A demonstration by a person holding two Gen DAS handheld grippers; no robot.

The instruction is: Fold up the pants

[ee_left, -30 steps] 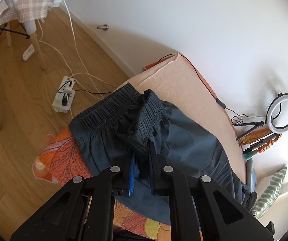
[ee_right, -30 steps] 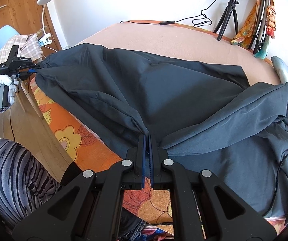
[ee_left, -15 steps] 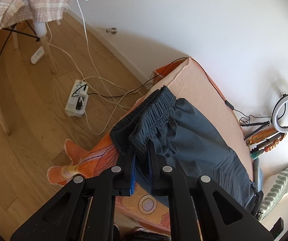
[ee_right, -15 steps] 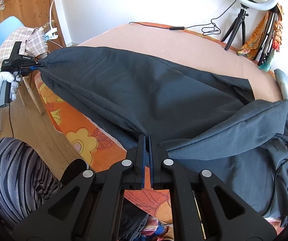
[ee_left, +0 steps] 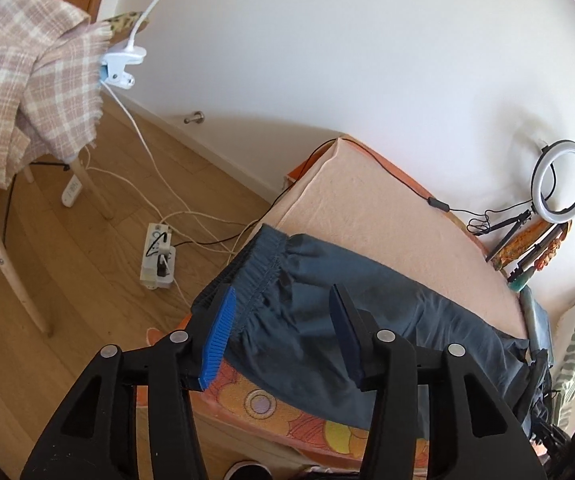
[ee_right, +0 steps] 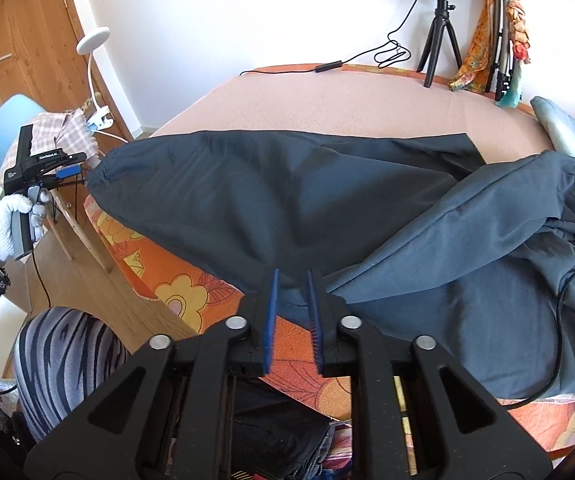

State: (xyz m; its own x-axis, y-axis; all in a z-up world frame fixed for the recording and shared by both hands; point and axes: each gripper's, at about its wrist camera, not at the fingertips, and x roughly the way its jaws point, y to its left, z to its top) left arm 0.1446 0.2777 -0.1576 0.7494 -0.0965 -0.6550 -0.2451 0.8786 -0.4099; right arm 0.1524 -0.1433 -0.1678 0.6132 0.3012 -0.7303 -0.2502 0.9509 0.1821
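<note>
Lying across the bed [ee_right: 367, 96], the dark pants [ee_right: 295, 192] spread over its peach cover, with the near edge draped over an orange floral sheet [ee_right: 175, 288] at the bed's side. The elastic waistband [ee_left: 259, 264] sits at the corner of the bed nearest the wooden floor [ee_left: 47, 280].

The left gripper [ee_left: 283, 336] hovers over the waistband with its fingers opening; the blue pads stand apart on either side of the gathered cloth and do not press on it. In the right wrist view a white-gloved hand [ee_right: 11, 224] carries this gripper just off the waistband end.

The right gripper [ee_right: 293, 320] is at the bed's near edge, its fingers also opening, a narrow gap between the pads; dark cloth lies just ahead of the tips, and none is pinched. To the right, more dark fabric [ee_right: 507, 272] is heaped in loose folds.

A ring light [ee_left: 562, 182] on a small tripod stands by the wall at the far side of the bed. A power strip [ee_left: 158, 256] with white cables lies on the floor, and a plaid cloth [ee_left: 19, 92] hangs over a chair.
</note>
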